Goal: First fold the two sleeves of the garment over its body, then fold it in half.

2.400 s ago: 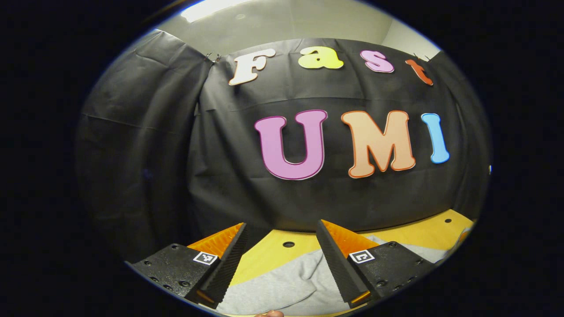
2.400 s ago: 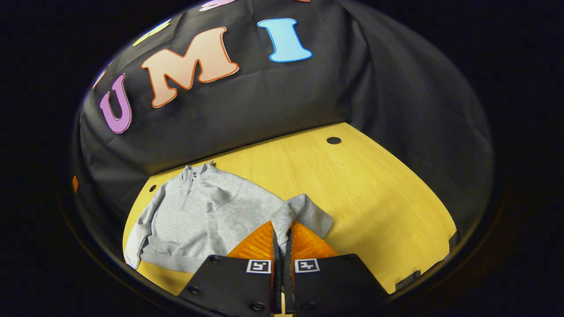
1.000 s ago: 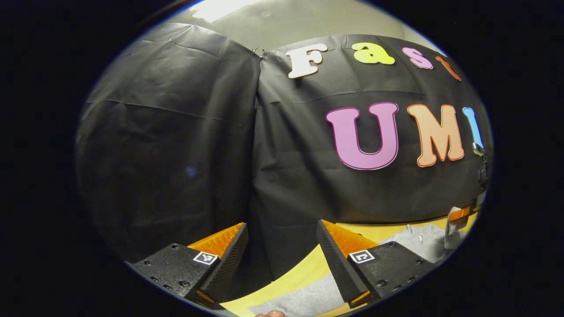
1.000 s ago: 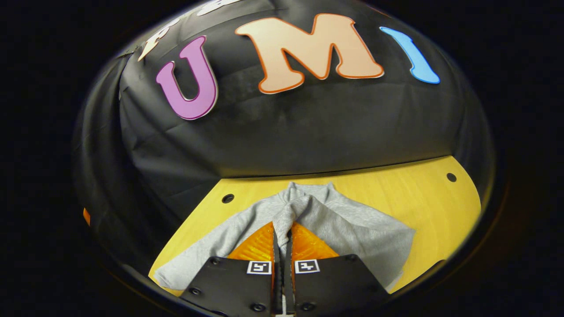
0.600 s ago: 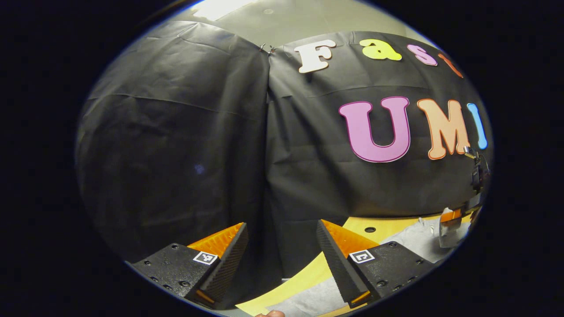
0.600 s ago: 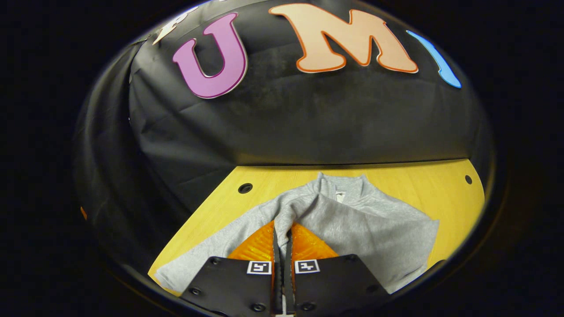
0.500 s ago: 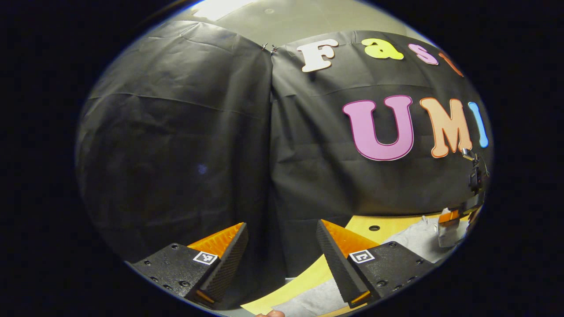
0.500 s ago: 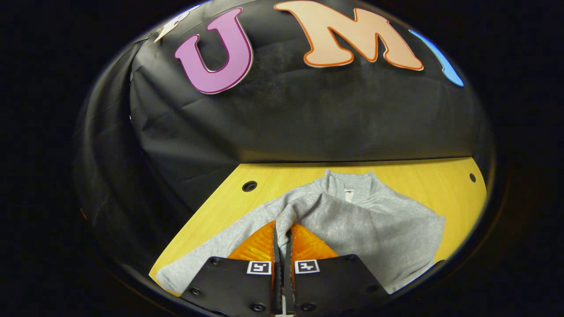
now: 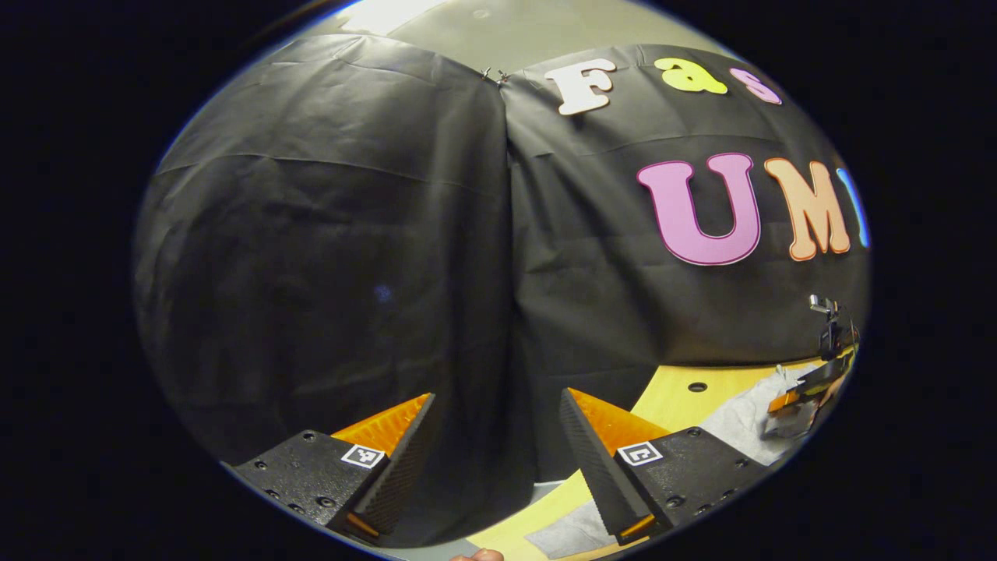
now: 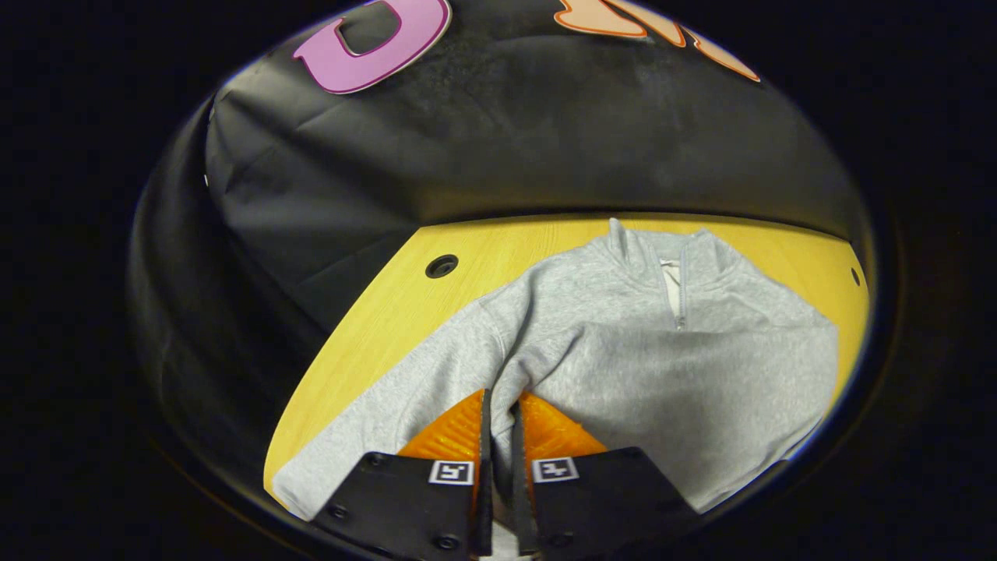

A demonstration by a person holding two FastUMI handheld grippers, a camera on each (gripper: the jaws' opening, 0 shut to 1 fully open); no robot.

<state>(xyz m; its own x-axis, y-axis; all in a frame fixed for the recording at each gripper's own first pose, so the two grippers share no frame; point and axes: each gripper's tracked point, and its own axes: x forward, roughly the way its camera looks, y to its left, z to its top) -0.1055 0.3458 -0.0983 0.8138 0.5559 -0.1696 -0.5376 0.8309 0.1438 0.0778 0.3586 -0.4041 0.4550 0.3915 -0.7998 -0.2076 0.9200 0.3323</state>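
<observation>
Sweatshirt, grey, soft and limp, lying flat on the yellow table, its sleeve pinched between the right gripper's closed fingers over the body; the left gripper hovers with fingers apart, and the cuff looks the best hold.

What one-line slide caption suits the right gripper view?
Right gripper pinches a sleeve over the grey pullover on the table.

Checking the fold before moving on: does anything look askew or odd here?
Nothing stands out. The grey sweater lies flat on the yellow table, one sleeve pinched in the right gripper over its body.
</observation>
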